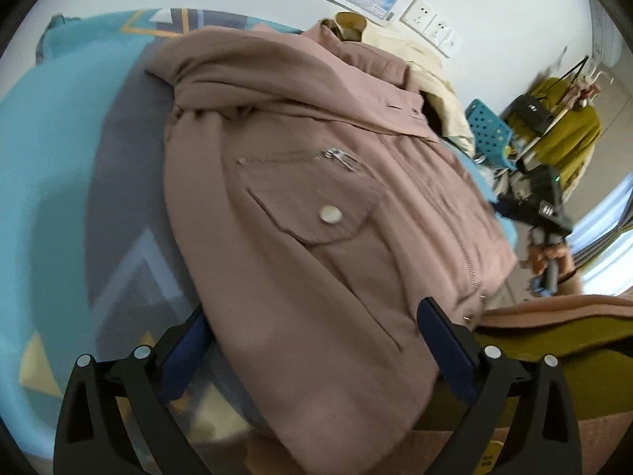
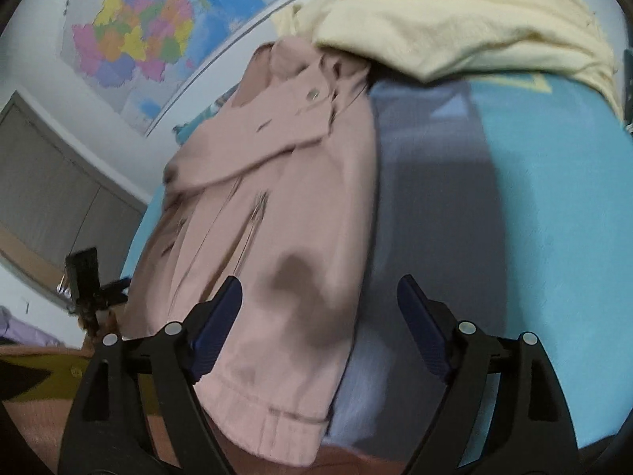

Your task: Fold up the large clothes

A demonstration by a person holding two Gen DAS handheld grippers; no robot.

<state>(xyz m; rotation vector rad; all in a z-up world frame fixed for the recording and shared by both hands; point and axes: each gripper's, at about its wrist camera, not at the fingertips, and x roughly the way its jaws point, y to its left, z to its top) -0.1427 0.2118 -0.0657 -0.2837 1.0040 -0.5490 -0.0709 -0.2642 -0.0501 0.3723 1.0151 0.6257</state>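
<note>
A dusty pink jacket (image 1: 300,182) lies on a blue patterned bedspread (image 1: 71,182), with a sleeve folded across its chest, a zip pocket and a snap flap pocket showing. My left gripper (image 1: 312,340) is open, its jaws spread over the jacket's hem. The jacket also shows in the right wrist view (image 2: 277,213). My right gripper (image 2: 320,308) is open above the jacket's hem edge, holding nothing. The right gripper also shows in the left wrist view (image 1: 546,213), off to the jacket's right side.
A cream garment (image 2: 455,12) lies at the head of the bed by the wall. A map (image 2: 134,27) hangs on the wall. A blue stool (image 1: 490,134) and an olive garment on a rack (image 1: 569,130) stand beside the bed.
</note>
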